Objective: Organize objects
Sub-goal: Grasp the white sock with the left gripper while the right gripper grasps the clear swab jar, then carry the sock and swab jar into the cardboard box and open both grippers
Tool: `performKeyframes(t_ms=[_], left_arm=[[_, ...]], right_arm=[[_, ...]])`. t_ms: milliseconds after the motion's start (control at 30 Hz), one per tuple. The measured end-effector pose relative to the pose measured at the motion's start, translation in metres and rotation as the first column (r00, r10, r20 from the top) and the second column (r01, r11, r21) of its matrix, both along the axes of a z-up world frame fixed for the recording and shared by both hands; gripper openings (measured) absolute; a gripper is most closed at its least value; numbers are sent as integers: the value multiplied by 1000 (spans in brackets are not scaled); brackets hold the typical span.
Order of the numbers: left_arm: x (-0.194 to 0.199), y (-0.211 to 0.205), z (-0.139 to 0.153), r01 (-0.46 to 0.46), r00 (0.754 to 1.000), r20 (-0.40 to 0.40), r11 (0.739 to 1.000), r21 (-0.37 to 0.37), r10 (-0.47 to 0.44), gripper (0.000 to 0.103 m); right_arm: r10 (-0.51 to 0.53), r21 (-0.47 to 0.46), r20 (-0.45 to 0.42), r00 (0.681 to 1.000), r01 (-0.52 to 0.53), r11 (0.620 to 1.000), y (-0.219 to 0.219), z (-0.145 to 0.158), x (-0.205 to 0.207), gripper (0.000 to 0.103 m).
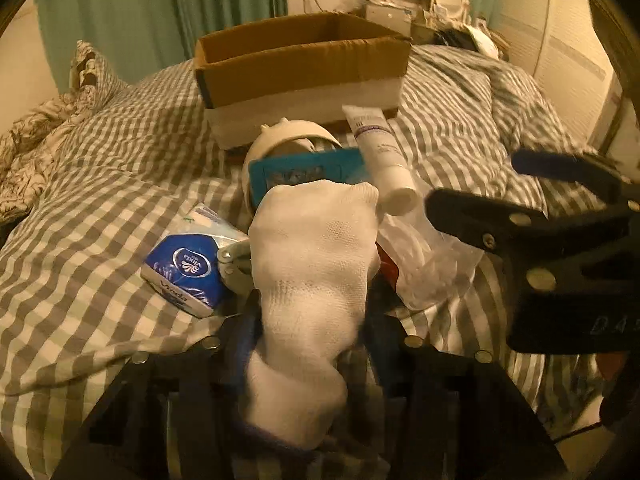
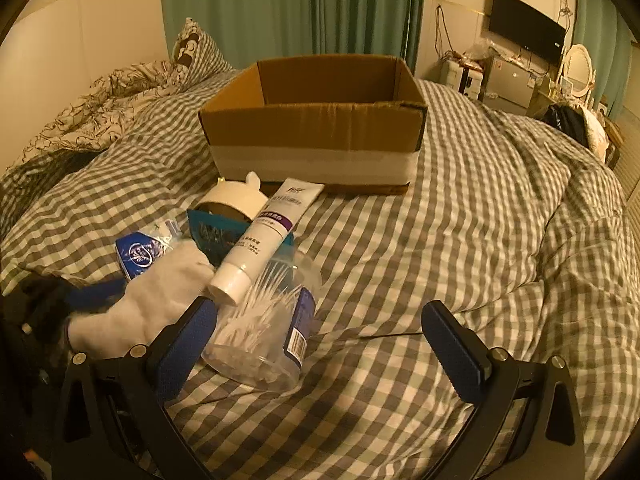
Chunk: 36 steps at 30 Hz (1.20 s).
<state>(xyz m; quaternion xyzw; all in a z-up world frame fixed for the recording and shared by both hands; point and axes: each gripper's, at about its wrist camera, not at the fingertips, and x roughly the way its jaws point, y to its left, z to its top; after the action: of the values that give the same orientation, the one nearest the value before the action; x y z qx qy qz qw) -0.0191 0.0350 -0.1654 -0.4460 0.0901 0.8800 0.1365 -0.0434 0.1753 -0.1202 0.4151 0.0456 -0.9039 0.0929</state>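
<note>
A white sock (image 1: 312,272) sits between the blue pads of my left gripper (image 1: 312,344), which is shut on it. The sock rests on a pile of items on the checked bedspread. The pile holds a blue tissue pack (image 1: 184,272), a white tube (image 1: 384,160), a blue packet (image 1: 304,172) and a white round container (image 1: 288,136). My right gripper (image 2: 320,340) stands open just above the bedspread. A clear tub of cotton swabs (image 2: 260,340) lies beside its left finger (image 2: 188,336), not gripped. The right gripper (image 1: 476,180) also shows in the left wrist view.
An open cardboard box (image 2: 316,120) with nothing visible inside stands on the bed behind the pile. A patterned duvet (image 2: 100,112) is bunched at the far left. A small metal piece (image 1: 236,264) lies by the tissue pack. Bare checked bedspread (image 2: 460,240) stretches to the right.
</note>
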Motion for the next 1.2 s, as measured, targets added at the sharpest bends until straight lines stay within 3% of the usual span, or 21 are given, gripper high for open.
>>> performKeyframes(t_ms=[433,533,633,700,867,1200], left_arm=[[-8,-55,43,-127,990,-54,990,67,131,42],[-8,-54,44,-122,991,-55,991,63,126,42],[-5,-53,48,-116,991,-60,991,66,120,42],[-2,-52,52,-114,990,-70,991,69,119,42],[4,-47,69,-118,985,-115,989,87,127,42],[-11,-38,122,-106,967,-215,984,142,135,42]], right_arm=[[30,-6,59,998,-29,1000,-14,-12,-4,103],[62,7,87,994,-63,998,-28,-23,-7,93],[87,20,126,988,-90,996,-36,-35,-9,71],[98,16,137,986,-102,995,-35,-36,-7,67],[105,12,93,990,-107,994,-24,-16,5,65],[83,-22,-124,989,-87,996,11,72,23,63]])
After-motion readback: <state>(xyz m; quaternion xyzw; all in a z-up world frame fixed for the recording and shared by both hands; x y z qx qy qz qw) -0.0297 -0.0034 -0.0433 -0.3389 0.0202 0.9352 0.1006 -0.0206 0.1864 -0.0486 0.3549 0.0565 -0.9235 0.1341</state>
